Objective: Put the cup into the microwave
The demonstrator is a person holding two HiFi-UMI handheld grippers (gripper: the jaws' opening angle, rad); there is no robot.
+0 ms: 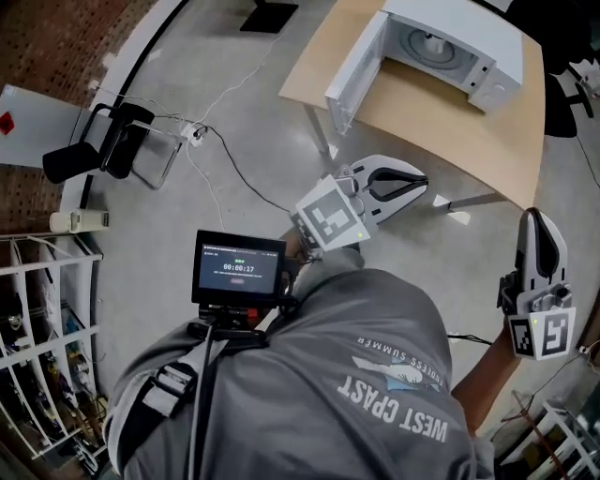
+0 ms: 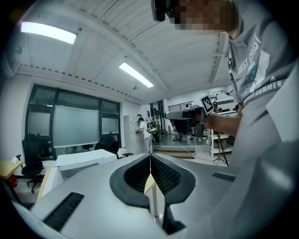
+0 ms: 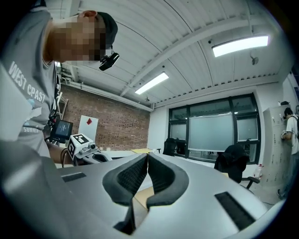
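A white microwave oven (image 1: 489,39) is shown, door open, on a light wooden table (image 1: 441,122) over a grey concrete floor (image 1: 234,159). A small pale object (image 1: 430,40), perhaps the cup, is seen inside. The left gripper (image 2: 150,163) and right gripper (image 3: 146,163) are held closed and empty.

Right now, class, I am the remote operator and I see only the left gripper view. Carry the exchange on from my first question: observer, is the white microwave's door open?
Observer: Yes. The head view shows the white microwave on the light wooden table, with its door swung wide open.
Operator: What is inside it?
Observer: A round turntable with something small at its middle, too small to identify.
Operator: Is my right gripper carrying anything?
Observer: No. In the right gripper view the right gripper has its jaws together with nothing between them.
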